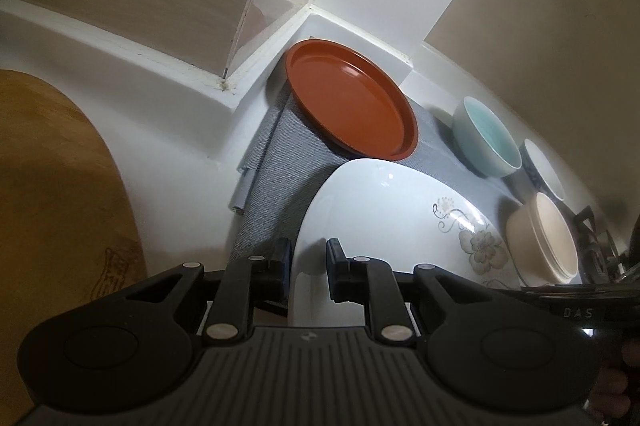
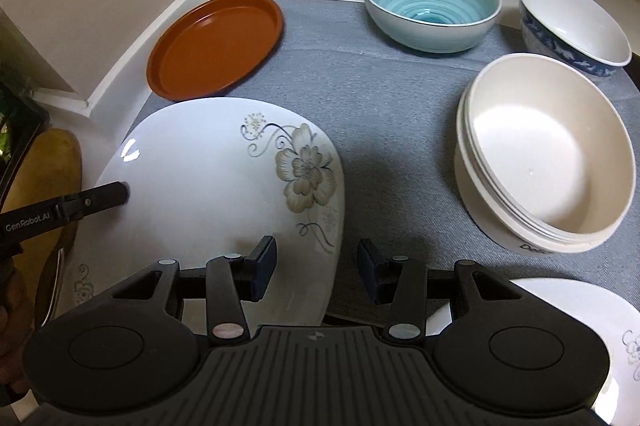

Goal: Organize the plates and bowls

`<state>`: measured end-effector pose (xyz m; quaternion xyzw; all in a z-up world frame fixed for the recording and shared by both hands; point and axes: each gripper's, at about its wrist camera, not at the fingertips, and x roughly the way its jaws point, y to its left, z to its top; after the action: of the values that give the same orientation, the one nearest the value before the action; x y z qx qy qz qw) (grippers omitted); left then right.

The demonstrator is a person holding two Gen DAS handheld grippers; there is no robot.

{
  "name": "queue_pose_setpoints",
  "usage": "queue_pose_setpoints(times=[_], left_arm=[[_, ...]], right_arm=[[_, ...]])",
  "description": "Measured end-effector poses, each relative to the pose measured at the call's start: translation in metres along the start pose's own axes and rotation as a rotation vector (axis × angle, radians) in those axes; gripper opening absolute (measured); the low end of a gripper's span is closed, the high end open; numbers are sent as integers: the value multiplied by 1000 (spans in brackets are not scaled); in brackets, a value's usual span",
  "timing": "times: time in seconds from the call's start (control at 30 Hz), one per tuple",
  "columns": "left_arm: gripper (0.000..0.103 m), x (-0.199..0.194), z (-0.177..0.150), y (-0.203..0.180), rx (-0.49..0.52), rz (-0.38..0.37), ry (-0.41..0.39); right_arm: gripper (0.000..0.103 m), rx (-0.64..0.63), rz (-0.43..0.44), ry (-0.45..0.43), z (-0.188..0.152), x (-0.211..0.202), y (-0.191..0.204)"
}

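My left gripper (image 1: pixel 307 266) is shut on the rim of a white floral plate (image 1: pixel 384 218) and holds it tilted over the grey mat (image 1: pixel 280 154); its finger (image 2: pixel 116 192) shows on the plate's left edge (image 2: pixel 208 178) in the right wrist view. My right gripper (image 2: pixel 316 266) is open and empty, low over the mat (image 2: pixel 380 106) at the plate's right edge. A brown plate (image 2: pixel 216 46) lies at the back left. A teal bowl (image 2: pixel 432 2), a blue-patterned bowl (image 2: pixel 572 26) and stacked cream bowls (image 2: pixel 548 154) stand on the right.
Another white floral plate (image 2: pixel 568 330) lies at the front right. A wooden board (image 1: pixel 52 186) stands to the left. White counter ledge and wall corner (image 1: pixel 320 6) close the back. Another plate's rim (image 2: pixel 80 290) shows beneath the held one.
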<state>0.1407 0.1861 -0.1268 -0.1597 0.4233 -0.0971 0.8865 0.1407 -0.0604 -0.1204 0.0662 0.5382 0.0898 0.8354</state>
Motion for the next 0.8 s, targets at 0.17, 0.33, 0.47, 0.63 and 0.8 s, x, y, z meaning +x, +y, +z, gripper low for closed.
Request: queue_pose_setpoints(times=[0.17,0.33,0.47,0.63,0.8], left_arm=[[18,5,2,0,13,-16,-2],[19,5,1,-4,33,-3,-7],[19,-1,-3,-10,49,1,-8],[19,-16,-9,-17,53,0,-18],[19,-33,-14,-30,71,-4,-39]], right_arm=[[49,-25,11,-13,-1,1,7],[41,-34,-2,-34,-5,-1,7],[35,4,-9,-41,-6,-3,2],[32,24,2,-70,-9,-14,-4],[32,36,9,-108,-17,-35,-7]])
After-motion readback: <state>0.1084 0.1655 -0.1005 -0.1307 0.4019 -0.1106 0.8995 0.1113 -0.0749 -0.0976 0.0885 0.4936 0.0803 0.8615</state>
